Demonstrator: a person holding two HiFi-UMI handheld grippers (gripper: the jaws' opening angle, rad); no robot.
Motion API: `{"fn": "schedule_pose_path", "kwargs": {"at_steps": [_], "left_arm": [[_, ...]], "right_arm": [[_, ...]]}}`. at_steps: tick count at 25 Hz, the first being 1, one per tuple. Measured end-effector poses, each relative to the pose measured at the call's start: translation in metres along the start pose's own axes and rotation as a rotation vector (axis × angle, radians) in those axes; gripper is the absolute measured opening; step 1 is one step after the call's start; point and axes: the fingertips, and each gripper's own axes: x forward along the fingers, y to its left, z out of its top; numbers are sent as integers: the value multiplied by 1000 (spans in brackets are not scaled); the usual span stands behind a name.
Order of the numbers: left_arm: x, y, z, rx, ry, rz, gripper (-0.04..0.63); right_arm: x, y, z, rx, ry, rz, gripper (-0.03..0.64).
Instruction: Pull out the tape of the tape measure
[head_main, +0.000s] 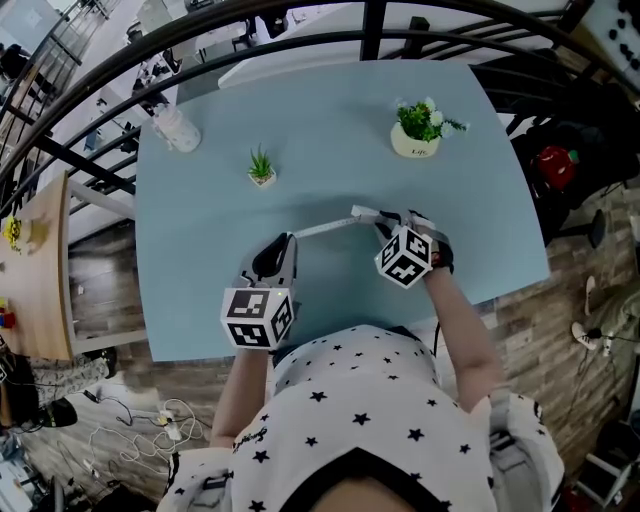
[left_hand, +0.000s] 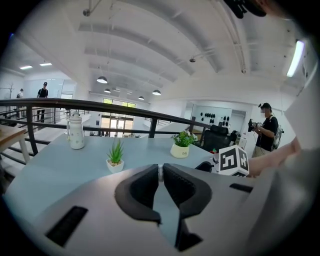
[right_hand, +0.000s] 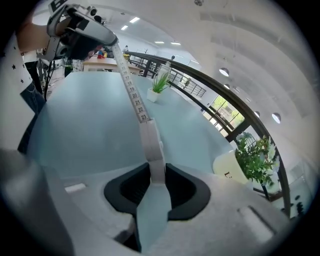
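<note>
Pale blue desk (head_main: 200, 260) beside black railing (left_hand: 60, 102), wooden floor (head_main: 100, 290) below: left gripper (left_hand: 160, 175) clamps the tape (head_main: 320, 229), right gripper (right_hand: 157, 175) clamps the tape measure (head_main: 363, 212).

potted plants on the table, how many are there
2: a small spiky plant left of centre on the table, and a bigger leafy plant near its far right corner. None seems hidden.

We see a lt-blue table (head_main: 330, 200) w/ a bottle (head_main: 178, 128), sm. plant (head_main: 261, 166) & bigger plant (head_main: 418, 128), well apart.
</note>
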Motion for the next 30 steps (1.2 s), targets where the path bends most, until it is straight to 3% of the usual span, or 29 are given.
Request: {"fn": "schedule_pose_path", "kwargs": {"at_steps": [6, 9, 11, 14, 23, 30], "left_arm": [[-7, 17, 4, -20, -22, 58, 34], [-23, 47, 12, -35, -71, 191, 0], [-41, 82, 21, -93, -107, 275, 0], [-59, 116, 23, -105, -98, 320, 0], [-19, 69, -8, -153, -21, 182, -1], [-11, 59, -12, -165, -3, 137, 0]], "right_arm": [[3, -4, -11, 8, 29, -12, 95], [5, -15, -33, 44, 101, -50, 94], [0, -31, -65, 146, 149, -81, 94], [-13, -43, -90, 211, 155, -94, 94], [-5, -17, -73, 142, 132, -49, 94], [-6, -11, -63, 112, 106, -37, 94]]}}
